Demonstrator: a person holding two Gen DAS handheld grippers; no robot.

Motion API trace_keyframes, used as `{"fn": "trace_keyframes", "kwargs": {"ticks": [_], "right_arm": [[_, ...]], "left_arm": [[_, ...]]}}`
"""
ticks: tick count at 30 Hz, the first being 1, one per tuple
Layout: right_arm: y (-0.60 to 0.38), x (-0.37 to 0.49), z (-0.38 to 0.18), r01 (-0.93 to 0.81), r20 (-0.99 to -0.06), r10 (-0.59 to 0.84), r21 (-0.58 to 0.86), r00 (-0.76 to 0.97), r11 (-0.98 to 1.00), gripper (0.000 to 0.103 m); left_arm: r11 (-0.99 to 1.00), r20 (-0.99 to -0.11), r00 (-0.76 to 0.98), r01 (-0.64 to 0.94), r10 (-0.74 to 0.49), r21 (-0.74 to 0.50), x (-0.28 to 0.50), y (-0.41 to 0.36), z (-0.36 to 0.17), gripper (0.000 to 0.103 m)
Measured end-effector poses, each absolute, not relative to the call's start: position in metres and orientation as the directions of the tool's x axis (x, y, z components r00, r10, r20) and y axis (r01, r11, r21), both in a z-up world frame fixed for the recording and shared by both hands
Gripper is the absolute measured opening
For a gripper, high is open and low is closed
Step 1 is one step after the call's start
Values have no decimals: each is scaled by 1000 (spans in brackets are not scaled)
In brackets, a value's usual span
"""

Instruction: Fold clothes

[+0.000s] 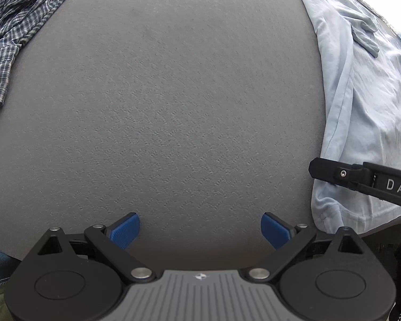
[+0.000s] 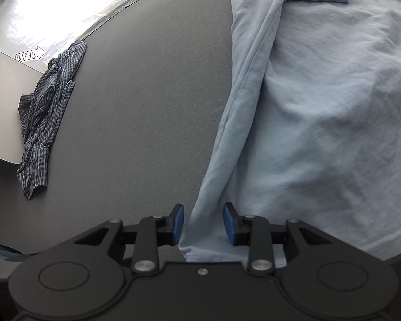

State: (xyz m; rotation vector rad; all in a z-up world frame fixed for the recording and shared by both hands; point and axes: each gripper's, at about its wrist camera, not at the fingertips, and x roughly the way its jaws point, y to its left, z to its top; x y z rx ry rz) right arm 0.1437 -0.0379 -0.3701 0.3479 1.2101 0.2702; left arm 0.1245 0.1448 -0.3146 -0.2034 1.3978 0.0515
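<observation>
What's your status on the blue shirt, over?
Left gripper open, over bare grey mat. Right gripper open, straddling light blue shirt hem edge, not pinching. Plaid shirt bunched far side, clear.

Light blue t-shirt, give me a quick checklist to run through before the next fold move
1. Right claw lined up on the light blue t-shirt: ok, the folded edge at the hem corner lies between its blue pads.
2. Right claw gripping the cloth: not ok, a gap shows on each side of the fabric.
3. Left claw free: ok, wide open over bare mat, nothing between its pads.
4. Landing space on the grey mat: ok, a broad bare stretch lies beside the shirt.
5. Plaid shirt out of the way: ok, bunched at the mat's far edge, apart from the t-shirt.
6. T-shirt lying flat: cannot tell, wrinkled and partly out of frame.
</observation>
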Motion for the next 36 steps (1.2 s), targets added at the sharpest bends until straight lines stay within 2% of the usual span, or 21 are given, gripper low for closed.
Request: {"fn": "trace_keyframes", "kwargs": {"ticks": [1, 2, 4, 6, 12, 19, 25, 36], "right_arm": [[-36, 143, -370, -24, -863, 379, 394, 334, 919, 33], [-36, 142, -371, -22, -864, 371, 387, 340, 922, 24], [-36, 143, -373, -12, -859, 384, 404, 338, 915, 12], [-42, 142, -374, 9, -852, 398, 426, 339, 904, 8], [-62, 139, -373, 37, -792, 500, 545, 349, 838, 6], [-99, 135, -364, 25, -678, 633, 689, 374, 724, 4], [-146, 131, -351, 10, -649, 648, 709, 399, 705, 3], [-239, 126, -343, -2, -649, 614, 687, 448, 727, 3]], "left_arm": [[982, -982, 173, -153, -82, -109, 125, 145, -315, 97], [983, -982, 173, -149, -80, -107, 126, 143, -315, 97], [983, -981, 175, -147, -79, -106, 127, 137, -315, 97], [984, -981, 177, -148, -77, -104, 127, 137, -315, 97], [981, -978, 191, -159, -79, -110, 130, 137, -311, 97], [977, -971, 221, -175, -85, -126, 138, 111, -303, 97], [978, -969, 230, -163, -90, -129, 139, 66, -301, 97], [978, -970, 224, -164, -94, -133, 133, -13, -301, 97]]}}
